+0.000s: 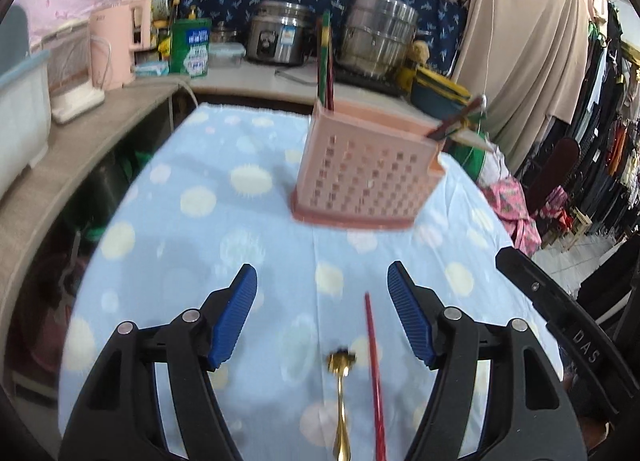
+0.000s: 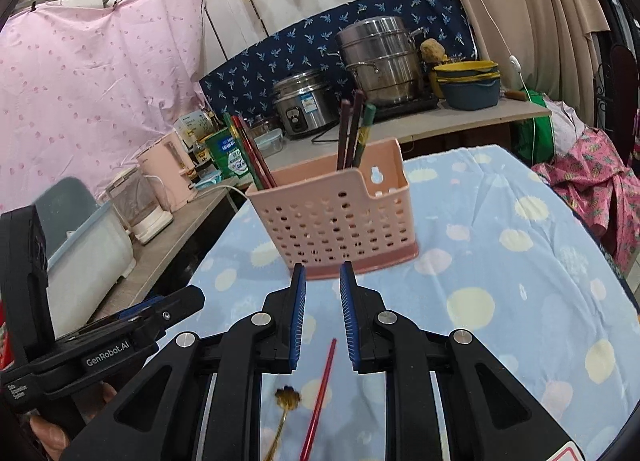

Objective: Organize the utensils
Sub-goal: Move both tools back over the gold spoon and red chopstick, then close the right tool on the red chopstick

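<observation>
light: even, soft, no hard shadows | left view motion-blurred — right sharp | fisheye bend + dark corners

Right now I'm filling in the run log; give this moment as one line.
left hand-held gripper: open, empty | right hand-held gripper: narrow gap, empty | gold spoon, red chopstick: on cloth | pink holder: holds chopsticks

The tabletop [image 2: 500, 281] is covered by a light blue cloth with pale yellow and white dots. A pink perforated utensil holder [image 2: 332, 221] stands on it toward the far side. At the near edge lie a gold spoon [image 1: 342, 401] and, just to its right, a red chopstick [image 1: 374, 373].
</observation>
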